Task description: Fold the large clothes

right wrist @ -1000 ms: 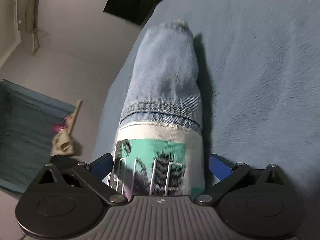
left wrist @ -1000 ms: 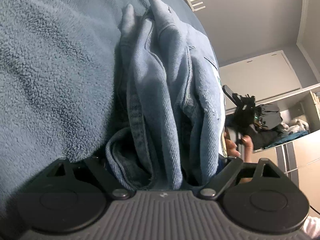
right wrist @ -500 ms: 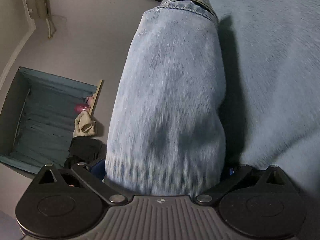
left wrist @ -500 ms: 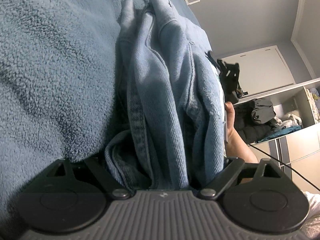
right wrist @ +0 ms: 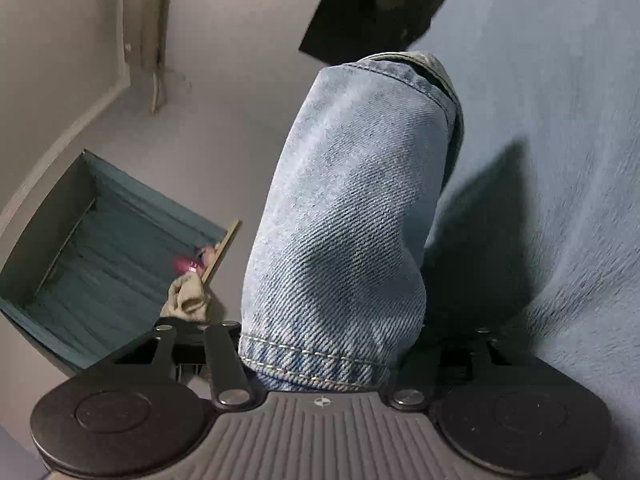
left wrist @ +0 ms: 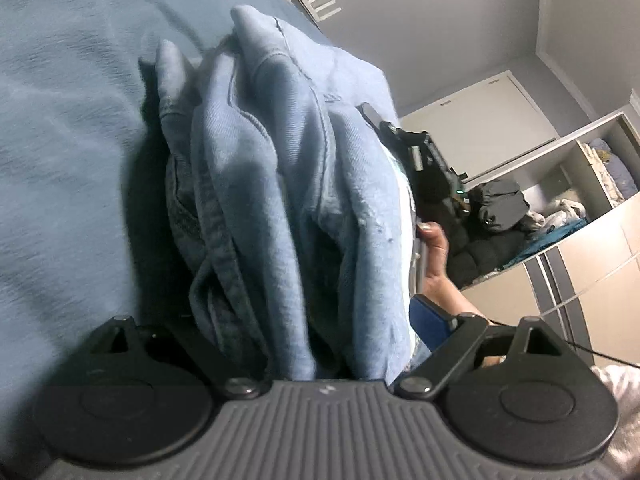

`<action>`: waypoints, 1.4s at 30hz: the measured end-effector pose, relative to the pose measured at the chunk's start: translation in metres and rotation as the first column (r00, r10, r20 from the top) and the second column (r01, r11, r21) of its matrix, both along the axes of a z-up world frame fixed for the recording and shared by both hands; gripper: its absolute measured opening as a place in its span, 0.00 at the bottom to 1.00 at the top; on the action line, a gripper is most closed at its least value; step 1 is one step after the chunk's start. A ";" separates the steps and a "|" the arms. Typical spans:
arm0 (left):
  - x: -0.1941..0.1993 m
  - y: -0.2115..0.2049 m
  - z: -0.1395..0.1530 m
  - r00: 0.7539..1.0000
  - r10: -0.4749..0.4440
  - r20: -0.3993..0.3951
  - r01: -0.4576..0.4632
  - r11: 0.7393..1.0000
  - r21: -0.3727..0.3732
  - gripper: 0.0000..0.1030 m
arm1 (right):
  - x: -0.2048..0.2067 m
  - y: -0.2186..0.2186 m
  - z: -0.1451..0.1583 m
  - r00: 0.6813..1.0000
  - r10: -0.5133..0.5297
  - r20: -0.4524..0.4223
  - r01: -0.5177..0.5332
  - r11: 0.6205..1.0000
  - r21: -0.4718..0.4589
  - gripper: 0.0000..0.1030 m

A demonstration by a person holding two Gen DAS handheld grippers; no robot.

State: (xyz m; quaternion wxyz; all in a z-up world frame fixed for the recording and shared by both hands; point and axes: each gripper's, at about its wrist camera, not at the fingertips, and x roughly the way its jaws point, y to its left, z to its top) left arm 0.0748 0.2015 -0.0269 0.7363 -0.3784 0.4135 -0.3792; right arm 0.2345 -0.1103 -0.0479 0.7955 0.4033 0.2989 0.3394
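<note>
A thick bundle of faded light-blue denim jeans point(left wrist: 288, 208) fills the gap between the fingers of the left gripper point(left wrist: 316, 344) as a person works at folding large clothes over a soft blue fleece blanket point(left wrist: 72, 152) that covers the bed. The left tool's arms stand wide, with the gathered layers packed between them and one blue pad showing bare at the right; whether the pads actually press the cloth cannot be told from this view. On the other side, the right gripper point(right wrist: 320, 360) has just been closing, and its arms now hug a stitched hem of the same jeans, the denim rising from its mouth as a rounded fold; the pads themselves are hidden behind the cloth, but the grip looks taken. Holding the garment at two ends, clear of the blanket, likely lets the person carry one half over the other without dragging it. A hand point(left wrist: 434, 256) holding the second tool shows past the denim, in front of open wardrobe shelves point(left wrist: 552, 208) piled with clothing. An open teal fabric storage box point(right wrist: 92, 260) stands below, beside the bed
</note>
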 end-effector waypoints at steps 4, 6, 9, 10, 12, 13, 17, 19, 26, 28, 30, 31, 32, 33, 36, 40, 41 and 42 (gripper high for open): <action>0.015 -0.046 0.009 0.999 -0.018 0.030 0.017 0.999 0.044 0.85 | 0.005 -0.025 0.033 0.999 -0.002 0.035 0.006 0.994 -0.112 0.54; 0.025 -0.071 0.007 0.999 -0.015 0.044 0.012 0.998 0.060 0.85 | 0.013 -0.041 0.052 0.999 0.009 0.042 -0.002 0.986 -0.166 0.54; 0.043 -0.097 0.000 0.999 0.022 0.037 -0.023 0.999 0.045 0.85 | 0.032 -0.052 0.077 0.997 0.037 0.065 -0.019 0.965 -0.263 0.54; 0.051 -0.101 -0.005 0.999 0.047 0.026 -0.048 0.998 0.032 0.84 | 0.041 -0.053 0.081 0.996 0.047 0.070 -0.026 0.959 -0.282 0.54; 0.063 -0.110 -0.011 0.997 0.082 0.015 -0.082 0.996 0.027 0.84 | 0.051 -0.054 0.089 0.994 0.068 0.081 -0.040 0.951 -0.307 0.54; 0.070 -0.112 -0.016 0.996 0.086 0.008 -0.087 0.996 0.031 0.84 | 0.061 -0.054 0.088 0.994 0.076 0.083 -0.046 0.949 -0.312 0.55; 0.081 -0.117 -0.040 0.996 0.085 -0.029 -0.083 0.995 0.060 0.84 | 0.098 -0.058 0.065 0.998 0.052 -0.020 -0.056 0.936 -0.349 0.62; 0.080 -0.117 -0.043 0.999 0.052 0.000 -0.052 0.996 0.076 0.84 | 0.108 -0.061 0.046 0.996 0.028 -0.079 -0.056 0.922 -0.384 0.68; 0.086 -0.114 -0.058 1.000 0.027 0.012 -0.028 0.996 0.090 0.85 | 0.131 -0.090 0.041 0.999 -0.026 -0.044 0.008 0.931 -0.366 0.81; 0.087 -0.126 -0.062 1.000 0.024 0.010 -0.025 0.994 0.108 0.85 | 0.144 -0.089 0.050 0.994 -0.105 0.008 0.100 0.911 -0.400 0.79; 0.088 -0.129 -0.063 1.000 0.021 0.003 -0.021 0.994 0.111 0.84 | 0.142 -0.082 0.067 0.972 -0.217 0.090 0.234 0.856 -0.461 0.79; 0.089 -0.128 -0.061 1.000 0.022 -0.003 -0.021 0.993 0.113 0.84 | 0.135 -0.077 0.076 0.957 -0.247 0.149 0.288 0.830 -0.477 0.79; 0.092 -0.120 -0.056 1.000 0.023 -0.007 -0.022 0.993 0.118 0.84 | 0.125 -0.070 0.085 0.937 -0.265 0.227 0.345 0.801 -0.490 0.80; 0.094 -0.120 -0.047 1.000 0.028 -0.010 -0.026 0.991 0.130 0.84 | 0.115 -0.061 0.091 0.924 -0.253 0.285 0.367 0.794 -0.484 0.80; 0.095 -0.107 -0.014 0.998 0.056 0.022 -0.059 0.974 0.220 0.84 | 0.098 -0.036 0.103 0.905 -0.169 0.391 0.378 0.741 -0.554 0.58; 0.079 -0.096 0.038 0.951 0.189 0.246 -0.258 0.921 0.291 0.84 | 0.103 0.007 0.101 0.909 -0.056 0.412 0.364 0.587 -0.723 0.29; 0.073 -0.099 0.046 0.932 0.202 0.300 -0.290 0.914 0.284 0.84 | 0.109 0.018 0.099 0.917 -0.055 0.395 0.351 0.579 -0.735 0.25; 0.070 -0.107 0.053 0.911 0.198 0.362 -0.313 0.903 0.293 0.84 | 0.112 0.014 0.095 0.927 -0.057 0.370 0.332 0.580 -0.744 0.23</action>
